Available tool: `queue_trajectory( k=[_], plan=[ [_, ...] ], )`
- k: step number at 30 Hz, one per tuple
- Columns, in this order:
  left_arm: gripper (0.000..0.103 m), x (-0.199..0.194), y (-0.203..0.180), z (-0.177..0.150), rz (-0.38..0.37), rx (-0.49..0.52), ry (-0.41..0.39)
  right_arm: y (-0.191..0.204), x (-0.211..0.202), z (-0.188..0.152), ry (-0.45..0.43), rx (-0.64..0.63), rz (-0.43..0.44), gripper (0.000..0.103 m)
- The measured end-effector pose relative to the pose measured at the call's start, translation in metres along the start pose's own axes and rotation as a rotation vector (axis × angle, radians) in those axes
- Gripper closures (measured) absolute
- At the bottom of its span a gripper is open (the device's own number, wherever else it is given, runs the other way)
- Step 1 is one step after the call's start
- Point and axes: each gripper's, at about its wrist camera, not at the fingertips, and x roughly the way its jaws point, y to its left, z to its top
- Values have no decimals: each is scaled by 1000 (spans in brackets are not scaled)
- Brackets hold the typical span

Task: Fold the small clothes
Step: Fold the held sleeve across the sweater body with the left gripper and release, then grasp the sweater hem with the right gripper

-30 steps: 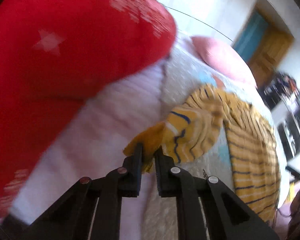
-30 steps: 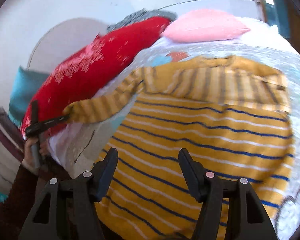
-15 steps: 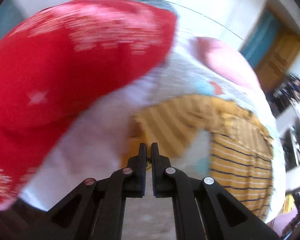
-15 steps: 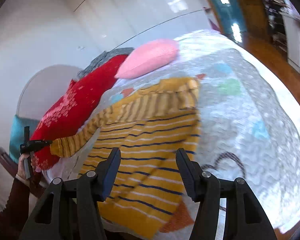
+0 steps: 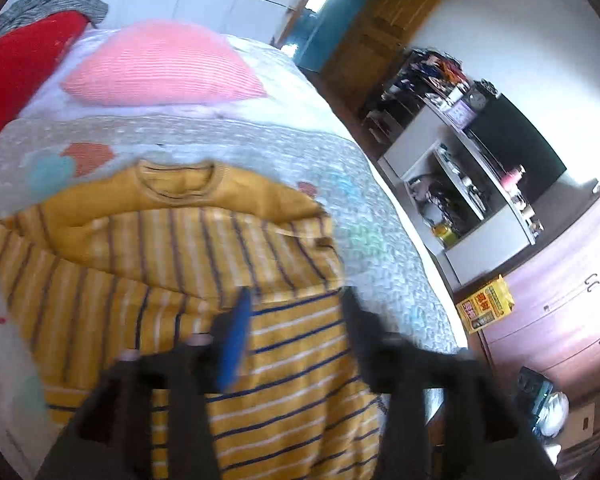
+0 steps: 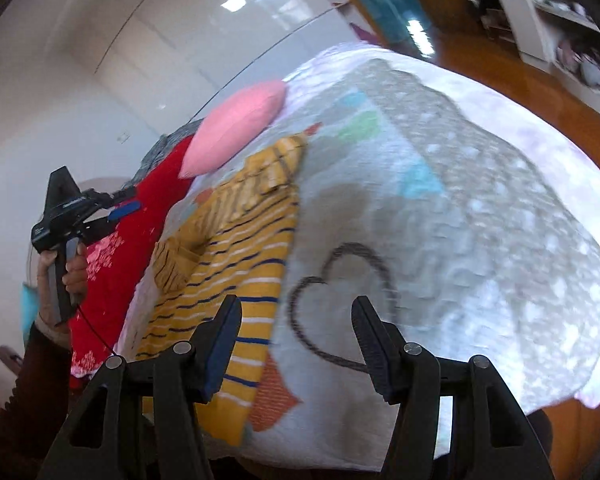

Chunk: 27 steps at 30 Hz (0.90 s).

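A small yellow sweater with dark blue and white stripes [image 5: 188, 264] lies flat on the bed, neck toward the pillows, both sleeves folded across its chest. My left gripper [image 5: 296, 308] is open and empty, hovering above the sweater's lower body. In the right wrist view the sweater [image 6: 236, 256] lies left of centre. My right gripper [image 6: 296, 324] is open and empty, above the sweater's right hem edge and the quilt. The left gripper [image 6: 122, 206] shows there too, held up over the red pillow, apart from the sweater.
The bed has a grey-white patterned quilt [image 6: 460, 208] with a drawn heart [image 6: 340, 300]. A pink pillow [image 5: 160, 64] and a red pillow [image 5: 16, 68] lie at the head. Shelves [image 5: 460, 184], a purple dresser [image 5: 560, 304] and wooden floor [image 6: 500, 64] lie beyond the bed's right side.
My left gripper has let go of the left sleeve, which now lies folded over the chest, and has opened and swung over the sweater. My right gripper has drifted right toward the hem edge.
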Motion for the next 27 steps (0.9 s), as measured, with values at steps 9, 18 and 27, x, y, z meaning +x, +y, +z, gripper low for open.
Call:
queue_trajectory(
  k=[9,18,27],
  plan=[
    [42,-48,24,-73,331,11,-54,11,24,11,52,-23,48,39],
    [31,-98,60,-200,535,-69,-133,137,160,37,205,-242,154,36],
    [31,-107,88,-263,490,-187,-119,183,294,42,334,-330,-69,87]
  ],
)
